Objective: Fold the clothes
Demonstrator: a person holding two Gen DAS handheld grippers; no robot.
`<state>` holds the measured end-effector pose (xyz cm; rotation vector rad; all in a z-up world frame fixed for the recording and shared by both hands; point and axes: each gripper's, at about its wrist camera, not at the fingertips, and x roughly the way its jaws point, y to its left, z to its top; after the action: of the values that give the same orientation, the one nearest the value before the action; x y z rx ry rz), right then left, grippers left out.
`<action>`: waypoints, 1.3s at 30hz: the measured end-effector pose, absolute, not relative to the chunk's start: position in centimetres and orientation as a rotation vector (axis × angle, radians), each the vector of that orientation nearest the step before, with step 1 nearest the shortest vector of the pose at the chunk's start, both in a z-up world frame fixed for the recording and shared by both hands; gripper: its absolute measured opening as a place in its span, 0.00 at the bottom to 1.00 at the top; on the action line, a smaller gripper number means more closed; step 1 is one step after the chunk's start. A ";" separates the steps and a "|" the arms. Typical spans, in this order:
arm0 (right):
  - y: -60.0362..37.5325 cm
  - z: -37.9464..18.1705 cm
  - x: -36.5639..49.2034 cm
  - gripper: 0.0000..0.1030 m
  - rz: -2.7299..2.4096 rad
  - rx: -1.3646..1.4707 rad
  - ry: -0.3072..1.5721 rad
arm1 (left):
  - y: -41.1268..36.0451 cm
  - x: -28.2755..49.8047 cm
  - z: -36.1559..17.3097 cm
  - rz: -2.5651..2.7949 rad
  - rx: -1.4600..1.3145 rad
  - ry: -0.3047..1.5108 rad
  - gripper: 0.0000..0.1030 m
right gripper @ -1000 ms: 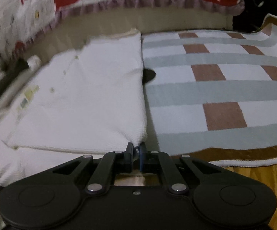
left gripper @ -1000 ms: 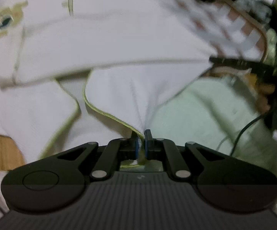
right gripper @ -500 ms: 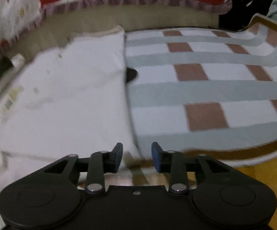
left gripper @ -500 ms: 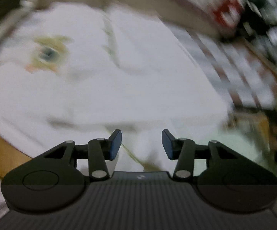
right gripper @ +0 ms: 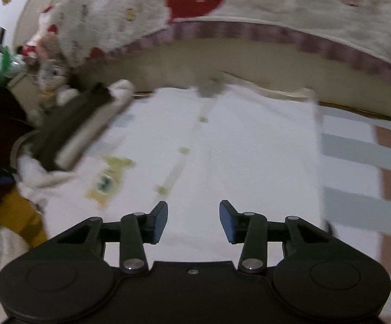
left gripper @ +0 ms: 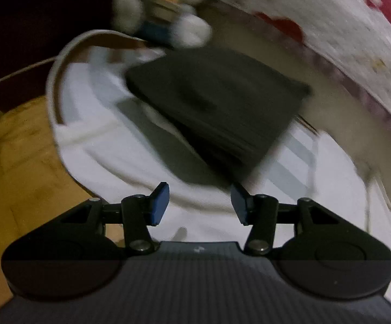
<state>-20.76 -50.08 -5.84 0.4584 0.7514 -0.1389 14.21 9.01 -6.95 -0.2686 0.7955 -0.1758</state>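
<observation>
Both grippers stand empty, with their jaws apart. Seen from the left wrist, the left gripper [left gripper: 199,203] sits at the bottom centre of the frame, its blue pads [left gripper: 159,203] parted with nothing between them; the jaws have just been opening. Along the left edge of that view runs a strip of wooden floor [left gripper: 14,162]. Right of it a white-edged mat [left gripper: 57,86] curves up toward the upper left, and pale cloth fills the lower middle behind the pads, too blurred to name. On the mat above the gripper lies a flat stack of dark folded clothes [left gripper: 217,102]. A blurred plush toy [left gripper: 165,8] sits just behind that stack at the top of the frame. At the upper right hangs a white bedcover [left gripper: 344,27] with red patches.

In the right wrist view, the dark stack appears at the middle left, edge on. Centre frame, the white garment [right gripper: 236,148] lies flat and folded on the striped mat [right gripper: 363,167], a small yellow-green patch [right gripper: 109,175] on its left half and a row of small buttons running up its middle. The right gripper [right gripper: 193,222] hovers over the garment's near edge at bottom centre, jaws apart and clear of the fabric, having just been opening. At the right, the mat shows grey bands and brown squares.
</observation>
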 end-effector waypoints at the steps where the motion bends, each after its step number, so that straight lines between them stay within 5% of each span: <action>1: -49.9 -5.7 -19.3 0.54 -0.103 0.454 0.759 | 10.2 14.9 -7.9 -0.148 -0.242 0.774 0.48; 10: -42.5 -6.1 -8.3 0.54 0.060 0.101 0.987 | 17.5 20.3 -14.5 0.046 -0.159 0.766 0.48; 24: -41.0 -11.3 -8.9 0.54 0.106 0.167 1.052 | 16.9 22.6 -18.7 -0.025 -0.042 0.716 0.56; 25: -41.2 -11.2 -8.9 0.54 0.098 0.173 1.045 | 16.4 22.5 -18.9 -0.023 -0.007 0.713 0.54; 29: -41.4 -10.6 -8.7 0.54 0.082 0.175 1.006 | 14.8 21.7 -18.6 -0.058 0.080 0.704 0.00; 39: -40.4 -9.5 -9.7 0.54 0.091 0.098 0.978 | 11.1 15.7 -11.4 -0.137 0.079 0.519 0.00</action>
<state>-9.67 -40.35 -9.50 0.0983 0.9783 0.0906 15.68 11.11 -11.43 0.0792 0.5189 -0.1367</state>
